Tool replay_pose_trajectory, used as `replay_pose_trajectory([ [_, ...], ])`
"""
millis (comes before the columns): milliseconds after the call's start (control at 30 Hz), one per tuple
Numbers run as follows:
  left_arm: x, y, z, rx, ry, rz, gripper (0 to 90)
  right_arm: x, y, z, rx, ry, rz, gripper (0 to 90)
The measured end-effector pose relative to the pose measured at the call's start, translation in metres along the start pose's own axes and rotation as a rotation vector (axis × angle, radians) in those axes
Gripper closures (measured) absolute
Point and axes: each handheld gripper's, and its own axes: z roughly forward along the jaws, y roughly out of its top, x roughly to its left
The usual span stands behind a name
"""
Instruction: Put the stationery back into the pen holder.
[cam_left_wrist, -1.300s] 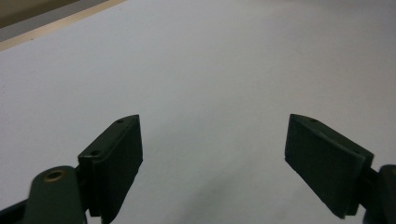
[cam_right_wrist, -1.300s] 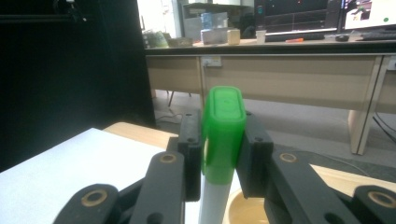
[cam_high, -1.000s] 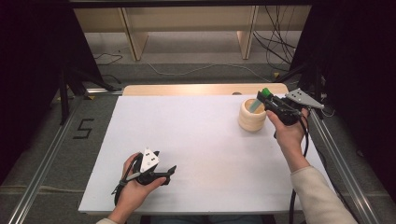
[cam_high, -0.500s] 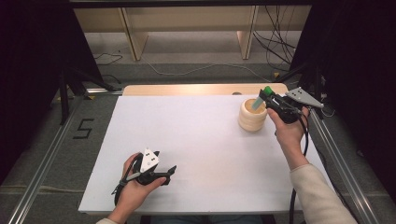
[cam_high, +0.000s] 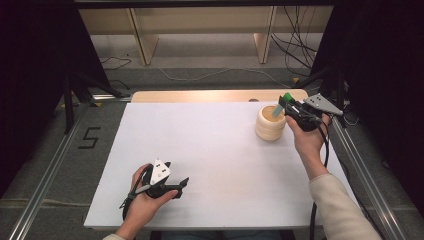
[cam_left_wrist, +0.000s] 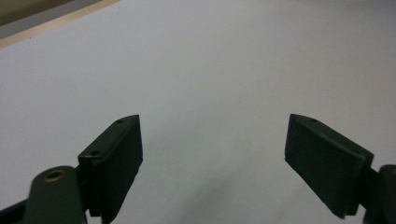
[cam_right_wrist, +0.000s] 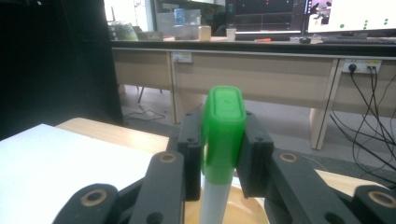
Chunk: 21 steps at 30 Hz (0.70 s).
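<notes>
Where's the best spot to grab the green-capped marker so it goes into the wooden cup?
Probably the green cap, pinched from above across its flat sides, just as the right gripper holds it. That leaves the pale barrel free to point down, tilted, into the wooden cup.

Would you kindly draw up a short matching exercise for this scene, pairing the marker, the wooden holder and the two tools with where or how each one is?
Things:
1. marker
2. wooden holder
3. left tool
4. right tool

States:
A. open, nothing between its jaws, low over the white table
B. stands on the table's far right part
C. green-capped, gripped at the cap, white body pointing down into the holder
D. shut, held above the holder

Pairs: 1-C, 2-B, 3-A, 4-D
</notes>
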Motion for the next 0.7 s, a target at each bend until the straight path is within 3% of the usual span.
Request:
replay_pose_trajectory([
  [700,-0.001,0.0,0.001,-0.002,0.0,-0.004,19.0,0.0,-0.01,0.011,0.035,-0.014,-0.03,74.5],
])
